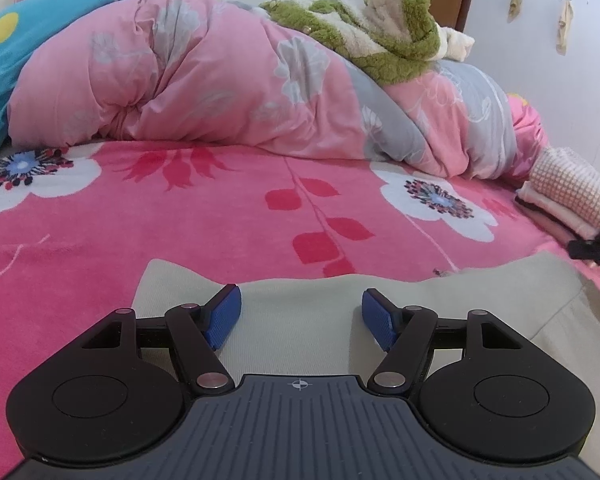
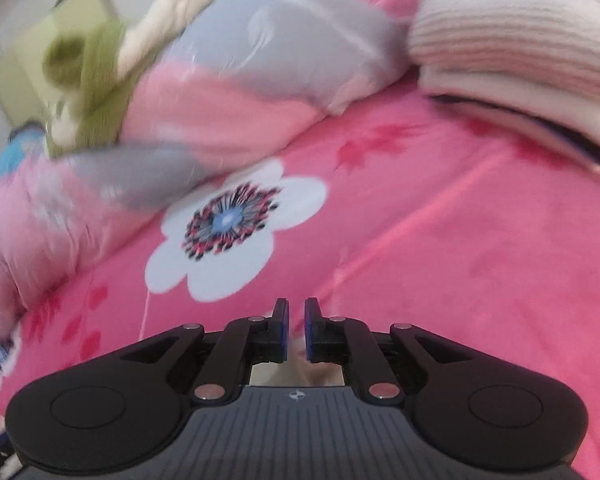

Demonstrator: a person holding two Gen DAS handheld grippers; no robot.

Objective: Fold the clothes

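Observation:
A beige garment point(image 1: 308, 332) lies flat on the pink flowered blanket point(image 1: 220, 216) at the near edge of the bed. My left gripper point(image 1: 302, 304) hovers just over it, jaws open wide, blue pads point(image 1: 224, 316) clear of the cloth and nothing between them. In the blurred right wrist view my right gripper point(image 2: 297, 320) is over bare blanket point(image 2: 460, 260), near a white flower print. Its pads stand almost together with a thin gap and hold nothing. A stack of folded clothes point(image 2: 520, 48) lies ahead of it to the right.
A bunched pink and grey quilt point(image 1: 220, 80) fills the back of the bed, with a green and cream fleece point(image 1: 380, 36) on top. The folded stack point(image 1: 572, 200) sits at the right edge, a dark blurred shape point(image 1: 596, 244) below it. A wall rises behind.

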